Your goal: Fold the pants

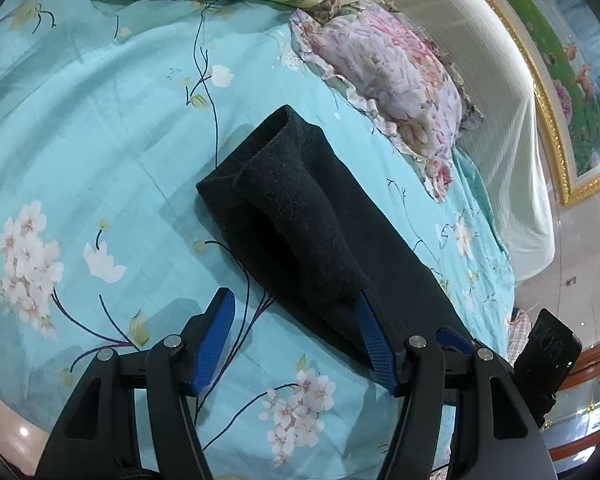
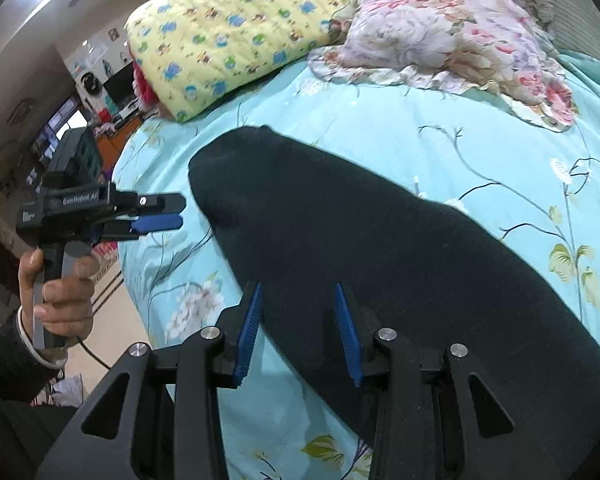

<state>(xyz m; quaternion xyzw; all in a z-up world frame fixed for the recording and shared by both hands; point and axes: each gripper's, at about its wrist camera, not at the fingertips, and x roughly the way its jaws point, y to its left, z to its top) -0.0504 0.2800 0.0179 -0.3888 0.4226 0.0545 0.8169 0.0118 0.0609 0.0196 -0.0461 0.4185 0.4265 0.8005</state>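
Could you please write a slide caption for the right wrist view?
Open right gripper above black pants on a floral bedsheet; left gripper alongside.

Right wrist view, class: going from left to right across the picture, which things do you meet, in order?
Hand gripping the left tongs → yellow patterned pillow → right tongs over the black pants → pink floral pillow, all on the turquoise bedsheet.
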